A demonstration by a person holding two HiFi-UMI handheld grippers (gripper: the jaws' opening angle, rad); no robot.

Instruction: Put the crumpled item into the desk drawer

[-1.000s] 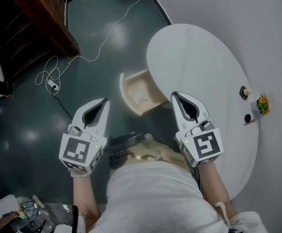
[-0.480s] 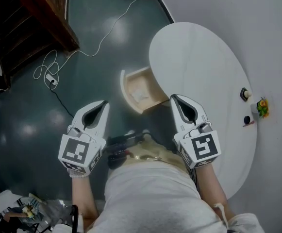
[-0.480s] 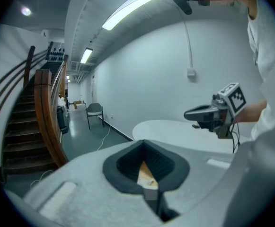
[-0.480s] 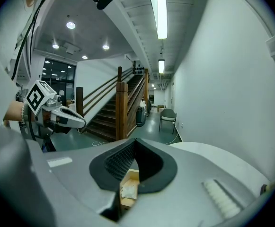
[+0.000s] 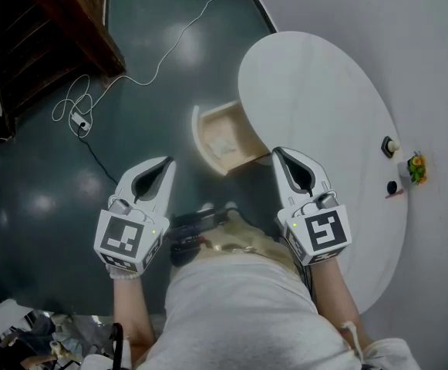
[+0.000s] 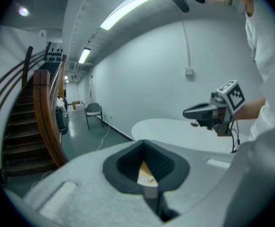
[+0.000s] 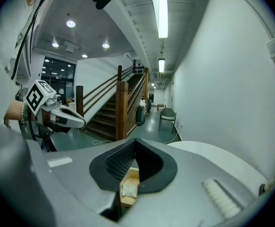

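The wooden desk drawer (image 5: 198, 135) stands open at the near edge of the white oval desk (image 5: 316, 99). A crumpled white item (image 5: 222, 146) lies inside it. In the right gripper view the same crumpled item (image 7: 129, 189) shows in the drawer (image 7: 134, 173), seen through the gap behind the jaws. My left gripper (image 5: 164, 163) hovers over the floor, left of and nearer than the drawer, shut and holding nothing. My right gripper (image 5: 279, 152) is at the desk's near edge, just right of the drawer, also shut and holding nothing.
Small objects (image 5: 391, 146) and a green-and-orange trinket (image 5: 416, 166) sit at the desk's far right rim. A white cable with a plug (image 5: 77, 122) trails over the dark floor. A wooden staircase (image 5: 62, 29) rises on the left; a chair (image 6: 93, 111) stands by the wall.
The head view has drifted slightly. Both grippers stay shut in nearly the same place, and the crumpled item rests in the drawer throughout.
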